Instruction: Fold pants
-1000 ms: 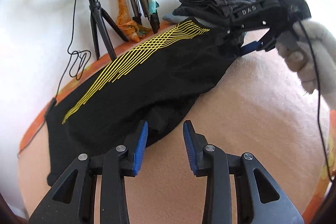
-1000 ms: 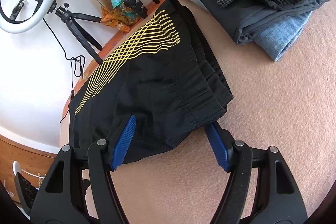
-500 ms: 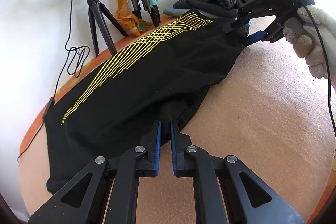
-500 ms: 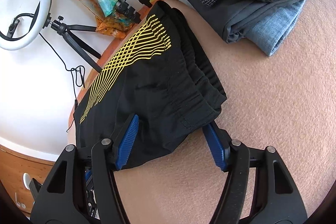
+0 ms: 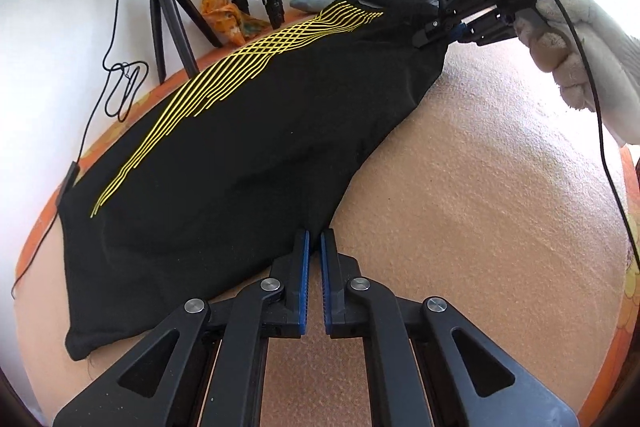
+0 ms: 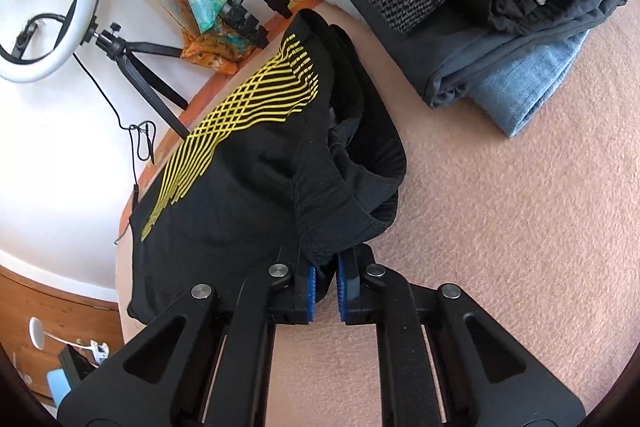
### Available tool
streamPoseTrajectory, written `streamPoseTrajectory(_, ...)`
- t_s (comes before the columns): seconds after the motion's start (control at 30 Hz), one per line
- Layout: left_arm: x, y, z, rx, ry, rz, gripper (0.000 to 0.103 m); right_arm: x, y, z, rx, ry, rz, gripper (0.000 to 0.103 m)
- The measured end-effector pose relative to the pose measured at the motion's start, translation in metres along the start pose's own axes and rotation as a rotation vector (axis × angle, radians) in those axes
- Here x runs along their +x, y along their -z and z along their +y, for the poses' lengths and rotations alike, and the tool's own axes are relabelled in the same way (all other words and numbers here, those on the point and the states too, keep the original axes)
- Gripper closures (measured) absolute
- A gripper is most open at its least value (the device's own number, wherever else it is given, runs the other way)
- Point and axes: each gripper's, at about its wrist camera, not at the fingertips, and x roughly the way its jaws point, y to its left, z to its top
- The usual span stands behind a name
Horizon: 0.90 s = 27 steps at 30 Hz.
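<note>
Where visible: "DAS" on right gripper (image 5: 434, 33)

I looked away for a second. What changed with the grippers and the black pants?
Both grippers have just closed on the black pants: the left gripper on the near edge, the right gripper on the waistband, now bunched. The folded clothes pile stayed put.

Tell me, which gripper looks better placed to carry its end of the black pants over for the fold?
Probably the right gripper: it is clamped on the bunched waistband of the black pants, already lifted off the blanket. The left gripper pinches only a thin edge midway along, which suits anchoring.
</note>
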Motion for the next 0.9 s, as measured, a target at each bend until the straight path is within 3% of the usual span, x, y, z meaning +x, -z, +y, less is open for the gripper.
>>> streamPoseTrajectory(0.1, -0.007, 0.002, -0.003, 0.021, 0.012, 0.005, 0.099, 0.002, 0.0, -0.003, -0.002, 0.005, 0.013, 0.094)
streamPoseTrajectory(0.17, -0.017, 0.001, -0.001, -0.01, 0.026, -0.02, 0.099, 0.001, -0.002, -0.006, -0.003, -0.013, 0.028, 0.089)
streamPoseTrajectory(0.23, -0.029, -0.005, 0.004, -0.036, 0.045, -0.06, 0.097, -0.002, -0.002, -0.01, 0.006, -0.024, 0.031, 0.073)
streamPoseTrajectory(0.33, -0.042, -0.019, 0.015, -0.09, 0.036, -0.117, 0.089, -0.012, 0.002, -0.018, 0.036, -0.036, 0.014, 0.062)
streamPoseTrajectory(0.43, -0.037, -0.032, 0.021, -0.109, 0.007, -0.139, 0.084, -0.021, 0.003, -0.022, 0.053, -0.056, 0.007, 0.062)
streamPoseTrajectory(0.6, 0.005, -0.036, 0.029, -0.125, 0.018, -0.012, 0.084, -0.029, 0.002, -0.021, 0.018, -0.053, -0.002, 0.062)
streamPoseTrajectory(0.73, 0.02, -0.03, 0.02, -0.076, 0.015, 0.035, 0.084, -0.021, 0.0, -0.024, 0.006, -0.022, 0.006, 0.062)
streamPoseTrajectory(0.9, 0.017, -0.024, 0.016, -0.063, 0.029, 0.027, 0.083, -0.017, -0.003, -0.018, -0.025, 0.017, -0.031, 0.072)
